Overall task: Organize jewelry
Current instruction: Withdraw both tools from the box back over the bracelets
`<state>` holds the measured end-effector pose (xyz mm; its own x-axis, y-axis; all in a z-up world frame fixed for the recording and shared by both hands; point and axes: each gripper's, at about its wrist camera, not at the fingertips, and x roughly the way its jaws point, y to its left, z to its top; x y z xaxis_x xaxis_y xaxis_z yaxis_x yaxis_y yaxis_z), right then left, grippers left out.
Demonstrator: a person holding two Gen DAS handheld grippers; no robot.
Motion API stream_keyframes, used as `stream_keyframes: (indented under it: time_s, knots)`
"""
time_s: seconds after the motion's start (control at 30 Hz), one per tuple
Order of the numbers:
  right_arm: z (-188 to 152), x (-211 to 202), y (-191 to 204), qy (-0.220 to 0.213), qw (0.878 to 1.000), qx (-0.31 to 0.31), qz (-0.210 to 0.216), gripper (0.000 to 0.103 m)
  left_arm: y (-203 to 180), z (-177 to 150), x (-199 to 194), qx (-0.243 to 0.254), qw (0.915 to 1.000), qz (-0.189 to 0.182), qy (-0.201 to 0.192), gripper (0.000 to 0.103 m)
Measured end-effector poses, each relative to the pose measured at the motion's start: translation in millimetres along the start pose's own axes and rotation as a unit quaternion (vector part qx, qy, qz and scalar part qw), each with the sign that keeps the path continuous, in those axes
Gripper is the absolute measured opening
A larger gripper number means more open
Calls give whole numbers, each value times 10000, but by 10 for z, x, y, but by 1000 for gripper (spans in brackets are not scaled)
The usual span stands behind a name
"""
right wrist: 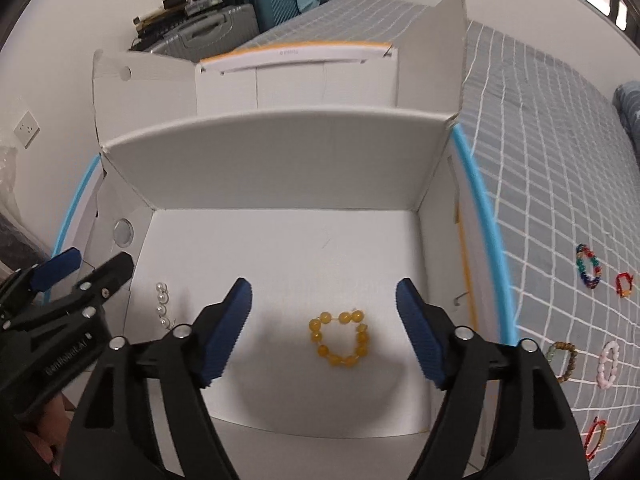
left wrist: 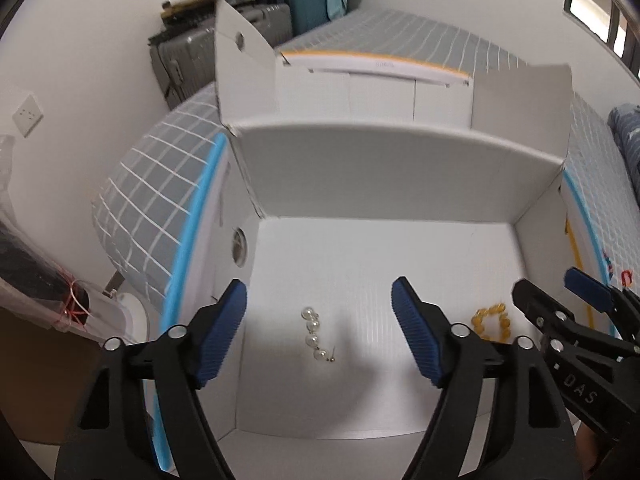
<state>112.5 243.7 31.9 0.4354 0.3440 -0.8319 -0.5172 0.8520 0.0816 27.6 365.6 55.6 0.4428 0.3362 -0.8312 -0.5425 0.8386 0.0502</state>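
While both grippers are held spread and empty above it, a white cardboard box [right wrist: 280,168] is seen on a grey checked bedspread [right wrist: 540,160]. Left gripper [left wrist: 319,330]; right gripper [right wrist: 324,330]. Laid apart on its floor are an amber bead bracelet [right wrist: 340,338] and a pearl strand [left wrist: 314,334].

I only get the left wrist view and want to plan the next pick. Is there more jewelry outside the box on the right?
Observer: Yes. On the grey checked bedspread lie a multicoloured bracelet and a small red one.
Operator: Anything nearer the front?
Observer: A pink bracelet, a brown beaded one and another red one.
Operator: Is the yellow bracelet gripped?
Observer: No. The yellow bracelet lies free on the white box floor, between the open right tongs.
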Motion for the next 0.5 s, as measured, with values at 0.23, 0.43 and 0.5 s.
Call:
stream_keyframes:
  time_s: [0.23,0.43,0.5]
  knots:
    - [4,-371,-202,-451,9988,143,-129,85,-11,12,-240,-66,9993,63,-374,90]
    - [-85,-805,-423,-880,9957,170,-234,92,-225,-7,-435,98,9981,-89,-596,93]
    - [-132,-949,-515,-1007,9944,182,-272,94,-312,-20,-511,139,9977,-166,-649,93]
